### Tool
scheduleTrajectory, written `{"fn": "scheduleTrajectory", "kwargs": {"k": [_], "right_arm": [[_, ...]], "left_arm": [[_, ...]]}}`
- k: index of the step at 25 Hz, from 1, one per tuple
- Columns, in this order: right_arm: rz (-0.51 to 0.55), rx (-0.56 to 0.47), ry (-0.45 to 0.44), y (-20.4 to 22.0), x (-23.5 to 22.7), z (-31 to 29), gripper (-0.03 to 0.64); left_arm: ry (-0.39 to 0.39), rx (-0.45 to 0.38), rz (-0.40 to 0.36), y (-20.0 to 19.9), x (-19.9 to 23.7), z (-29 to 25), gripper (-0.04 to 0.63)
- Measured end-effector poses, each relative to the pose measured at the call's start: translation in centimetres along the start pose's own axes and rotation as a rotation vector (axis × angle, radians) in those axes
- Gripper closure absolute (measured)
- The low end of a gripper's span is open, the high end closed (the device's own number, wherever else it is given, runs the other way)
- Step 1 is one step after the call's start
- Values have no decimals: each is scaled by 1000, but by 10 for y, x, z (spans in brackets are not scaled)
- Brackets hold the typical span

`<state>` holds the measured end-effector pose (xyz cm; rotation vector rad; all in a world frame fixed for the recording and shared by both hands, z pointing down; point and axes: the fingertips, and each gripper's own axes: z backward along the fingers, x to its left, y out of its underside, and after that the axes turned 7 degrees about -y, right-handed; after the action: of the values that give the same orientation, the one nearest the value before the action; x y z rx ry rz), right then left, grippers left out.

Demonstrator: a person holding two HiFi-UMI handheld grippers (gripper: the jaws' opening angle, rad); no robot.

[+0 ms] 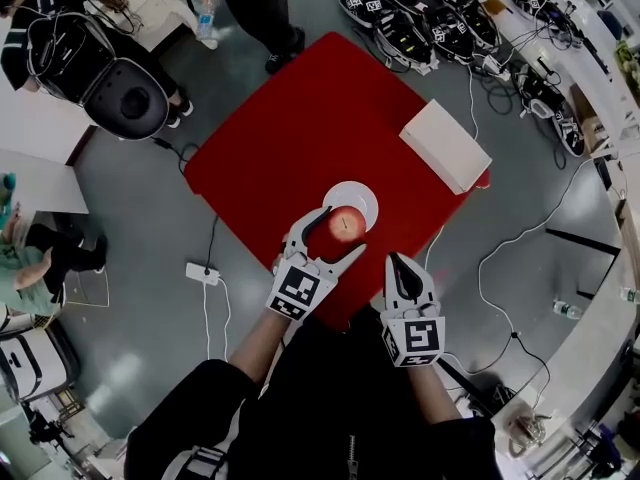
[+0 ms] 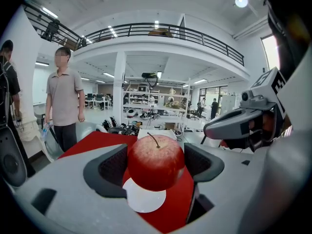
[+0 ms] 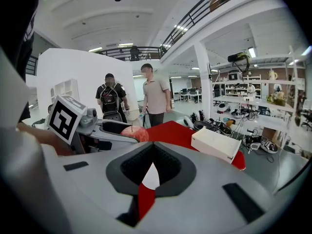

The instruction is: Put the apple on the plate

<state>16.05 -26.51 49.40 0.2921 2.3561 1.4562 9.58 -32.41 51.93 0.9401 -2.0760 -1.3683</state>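
Note:
A red apple (image 1: pixel 347 224) with a stem sits between the jaws of my left gripper (image 1: pixel 345 231), which is shut on it. The apple hangs over the near edge of a small white plate (image 1: pixel 361 193) on the red table (image 1: pixel 290 138). In the left gripper view the apple (image 2: pixel 156 162) fills the gap between the dark pads (image 2: pixel 113 168), with the plate (image 2: pixel 144 200) just below it. My right gripper (image 1: pixel 400 264) is shut and empty, just right of the left one near the table's front edge. In the right gripper view the apple (image 3: pixel 135 133) shows at the left.
A white box (image 1: pixel 446 144) lies on the table's right corner. Cables and a power strip (image 1: pixel 202 273) run over the grey floor. People stand beyond the far edge (image 1: pixel 255 8). A bench with shoes and gear (image 1: pixel 440 18) lines the back right.

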Motion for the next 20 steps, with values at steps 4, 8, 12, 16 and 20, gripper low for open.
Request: {"fn": "scheduleTrajectory", "kwargs": {"k": [4, 8, 12, 16, 20], "right_arm": [[-3, 5, 6, -2, -2, -5, 606], [-6, 12, 19, -1, -1, -5, 606], [-13, 20, 36, 3, -3, -4, 606], [-17, 32, 56, 6, -6, -2, 606], [-21, 47, 79, 12, -13, 6, 606]], "left_arm": [[-2, -3, 0, -1, 7, -7, 227], [2, -5, -1, 3, 10, -10, 227], [6, -5, -3, 11, 11, -18, 227], [7, -48, -12, 19, 12, -30, 227], [1, -61, -18, 36, 11, -46, 227]]}}
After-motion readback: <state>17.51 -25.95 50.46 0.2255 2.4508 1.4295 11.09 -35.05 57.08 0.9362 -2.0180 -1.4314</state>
